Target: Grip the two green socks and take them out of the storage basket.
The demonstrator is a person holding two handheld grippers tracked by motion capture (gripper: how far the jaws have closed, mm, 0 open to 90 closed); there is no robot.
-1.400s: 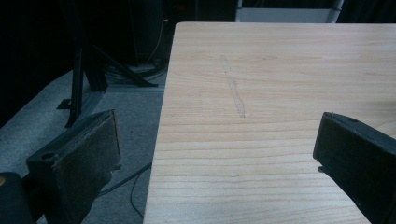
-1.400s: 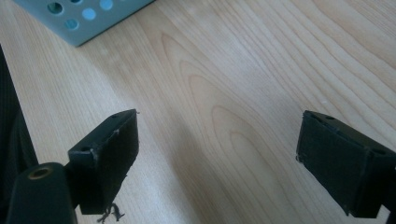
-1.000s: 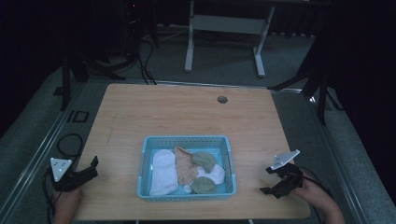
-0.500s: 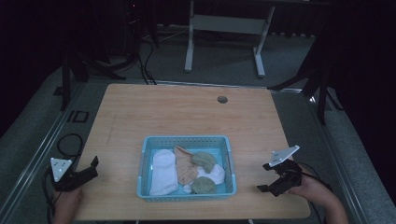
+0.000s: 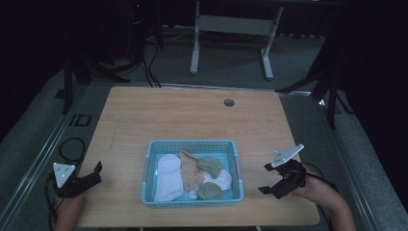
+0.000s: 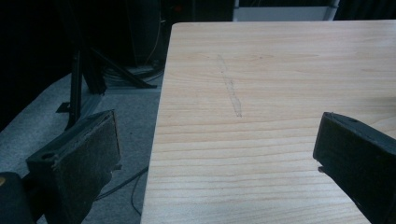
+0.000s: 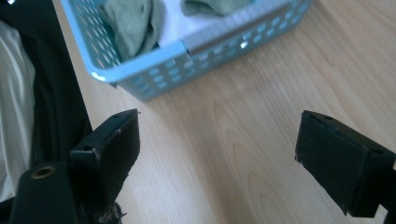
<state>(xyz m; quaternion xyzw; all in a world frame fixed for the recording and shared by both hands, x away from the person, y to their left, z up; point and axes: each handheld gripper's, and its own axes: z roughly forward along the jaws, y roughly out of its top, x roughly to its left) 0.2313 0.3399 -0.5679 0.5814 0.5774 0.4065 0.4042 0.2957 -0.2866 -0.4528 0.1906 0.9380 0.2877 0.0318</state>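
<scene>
The blue plastic basket (image 5: 192,201) is set near the front edge of the wooden table (image 5: 192,115), holding soft white, tan and green socks (image 5: 168,175) piled together. The right gripper (image 5: 275,184) is held just beside the basket, jaws wide apart and empty; the left gripper (image 5: 91,175) rests well apart, also spread and empty. A perforated rim could be snagged, or 2 limp socks pinched together.

No legible text, label, brand or number anywhere on basket, cloths, table or claws.
</scene>
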